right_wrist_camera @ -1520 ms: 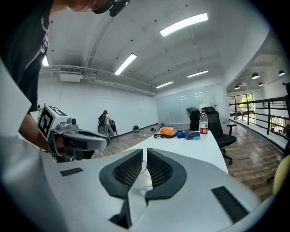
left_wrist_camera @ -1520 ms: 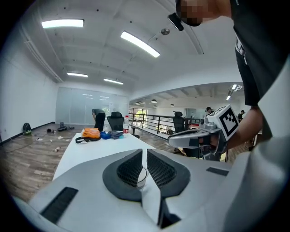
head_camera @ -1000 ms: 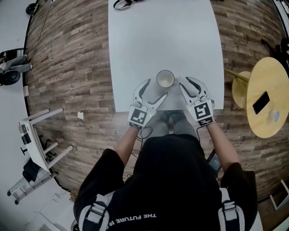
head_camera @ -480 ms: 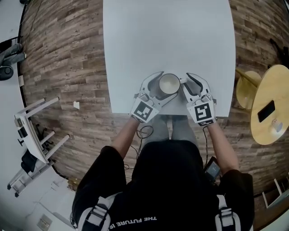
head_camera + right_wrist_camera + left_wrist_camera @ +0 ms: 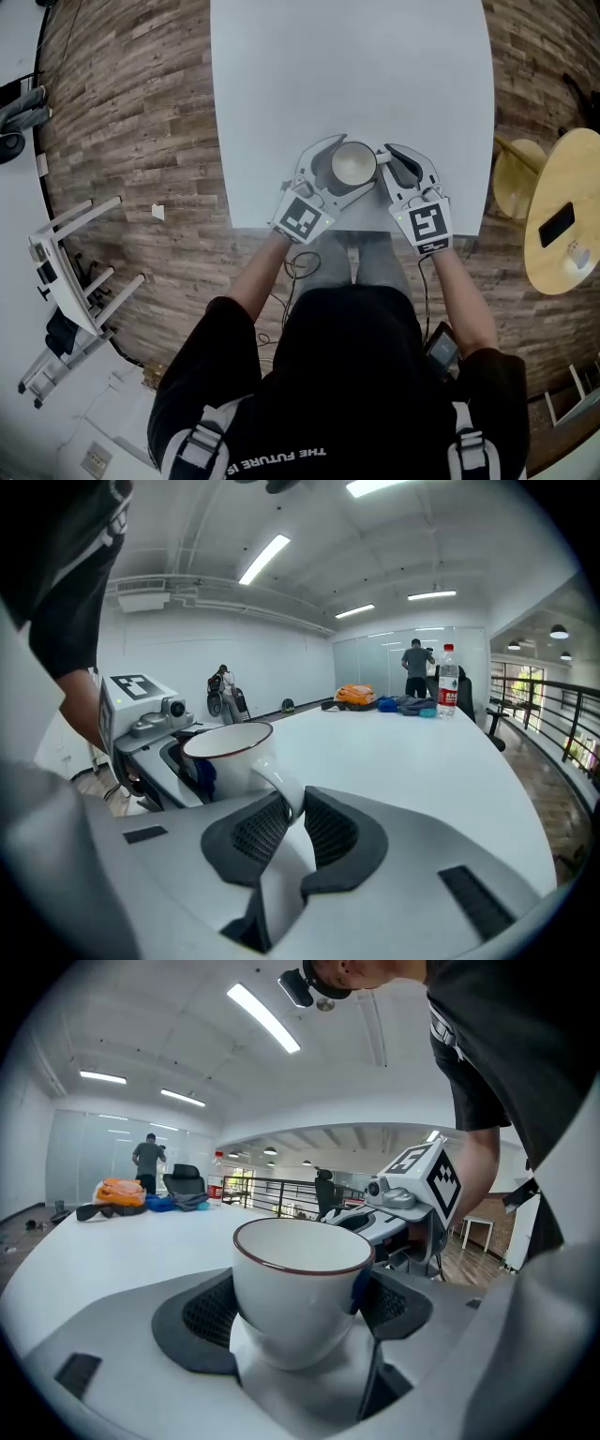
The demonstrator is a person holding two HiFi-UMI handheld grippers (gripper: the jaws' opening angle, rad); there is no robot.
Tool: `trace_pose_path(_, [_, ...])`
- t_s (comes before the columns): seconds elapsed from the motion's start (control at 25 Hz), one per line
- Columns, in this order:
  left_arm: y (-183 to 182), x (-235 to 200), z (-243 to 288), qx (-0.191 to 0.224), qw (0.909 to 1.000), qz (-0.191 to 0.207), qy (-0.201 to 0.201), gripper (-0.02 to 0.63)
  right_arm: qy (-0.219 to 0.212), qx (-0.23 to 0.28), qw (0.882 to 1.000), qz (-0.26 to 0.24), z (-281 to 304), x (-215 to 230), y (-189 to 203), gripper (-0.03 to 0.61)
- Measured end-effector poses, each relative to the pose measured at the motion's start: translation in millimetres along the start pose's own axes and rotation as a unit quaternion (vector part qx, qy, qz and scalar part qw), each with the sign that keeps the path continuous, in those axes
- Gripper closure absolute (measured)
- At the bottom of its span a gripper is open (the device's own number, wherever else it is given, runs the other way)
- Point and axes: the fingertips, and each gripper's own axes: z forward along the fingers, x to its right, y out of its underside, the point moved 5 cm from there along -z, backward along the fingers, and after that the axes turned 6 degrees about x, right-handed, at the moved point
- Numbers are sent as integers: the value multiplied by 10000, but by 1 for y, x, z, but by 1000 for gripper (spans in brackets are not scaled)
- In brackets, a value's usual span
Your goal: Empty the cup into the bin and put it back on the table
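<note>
A white cup (image 5: 349, 171) with a dark red rim stands near the front edge of the white table (image 5: 347, 66); its inside looks white and bare. My left gripper (image 5: 354, 161) is open wide, and the cup's body (image 5: 300, 1274) sits between its dark pads (image 5: 202, 1316), which lie close to the wall on both sides. My right gripper (image 5: 394, 161) is at the cup's right. Its jaws are closing and the cup's handle (image 5: 281, 785) is pinched between its pads (image 5: 330, 829). The cup rests on the table.
A round wooden side table (image 5: 572, 187) with a dark phone (image 5: 556, 225) stands at the right, a wooden stool (image 5: 511, 178) beside it. A white rack (image 5: 75, 272) lies on the floor at left. A water bottle (image 5: 448, 682) and bundled clothes (image 5: 375, 701) sit at the table's far end.
Both grippers have moved forward to the cup. The left jaws now flank its body, and the right jaws have narrowed onto the handle. The cup has stayed on the table.
</note>
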Motion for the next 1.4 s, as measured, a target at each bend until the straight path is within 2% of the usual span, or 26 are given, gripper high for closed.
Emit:
trace_pose_path(0.2, [2, -1, 1, 30, 10000, -21, 32, 235, -88, 45, 9996, 248, -1, 1, 4, 520])
trace_pose_path(0.4, [-12, -1, -9, 202, 9991, -298, -226, 236, -83, 275, 9996, 59, -2, -3, -15, 522])
trace_pose_path(0.52, [-32, -1, -25, 319, 9979, -419, -385, 236, -66, 582, 9967, -569, -6, -16, -41, 520])
trace_pose_path(0.64, [-61, 1, -46, 484, 9943, -753, -572, 235, -66, 926, 9904, -1027, -15, -32, -77, 520])
trace_pose_path(0.72, [-77, 5, -61, 497, 9924, -906, -667, 236, -208, 1173, 9881, -972, -22, -41, -100, 520])
trace_pose_path(0.84, [-99, 13, -88, 629, 9875, -1104, -936, 236, -522, 1221, 9871, -895, -29, -59, -128, 525])
trace_pose_path(0.96, [-117, 12, -122, 758, 9823, -1031, -1365, 235, -724, 1283, 9851, -884, -22, -84, -155, 525])
trace_pose_path(1.08, [-126, 8, -167, 864, 9727, -1028, -1891, 235, -1112, 1281, 9810, -940, -5, -121, -179, 526])
trace_pose_path(1.16, [-128, 7, -201, 918, 9633, -1115, -2265, 235, -1456, 1233, 9755, -1098, 8, -150, -195, 526])
trace_pose_path(1.28, [-125, 10, -254, 1017, 9449, -1288, -2833, 235, -2022, 1189, 9640, -1253, 26, -200, -211, 526])
trace_pose_path(1.4, [-109, 14, -304, 1087, 9220, -1362, -3459, 235, -2636, 1156, 9479, -1368, 48, -250, -211, 526])
